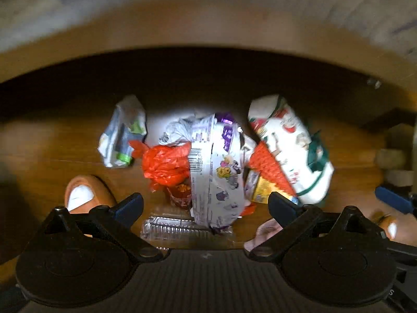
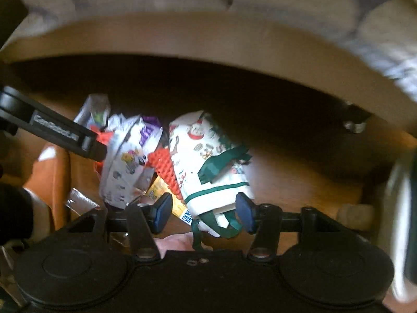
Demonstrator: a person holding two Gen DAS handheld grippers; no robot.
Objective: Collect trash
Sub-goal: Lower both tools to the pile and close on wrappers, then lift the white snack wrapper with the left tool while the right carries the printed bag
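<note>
A heap of trash lies on the wooden floor (image 1: pixel 351 156). It holds a white wrapper with purple cartoon print (image 1: pixel 216 167), a crumpled red plastic bag (image 1: pixel 166 164), a yellow packet (image 1: pixel 263 190), a red ridged piece (image 1: pixel 271 167) and a clear plastic container (image 1: pixel 172 228). A silvery wrapper (image 1: pixel 122 133) lies apart to the left. A white bag with green trim (image 2: pixel 208 156) lies on the right. My left gripper (image 1: pixel 206 206) hangs open over the cartoon wrapper. My right gripper (image 2: pixel 203 212) is open, with the white bag's near end and green straps between its fingers.
A tan furniture edge (image 1: pixel 208 31) overhangs the floor beyond the heap, with dark shadow beneath it. A person's foot in an orange slipper (image 1: pixel 86 193) stands left of the heap. The left gripper's black arm (image 2: pixel 60 133) crosses the right wrist view. Pale blocks (image 1: pixel 391 156) sit far right.
</note>
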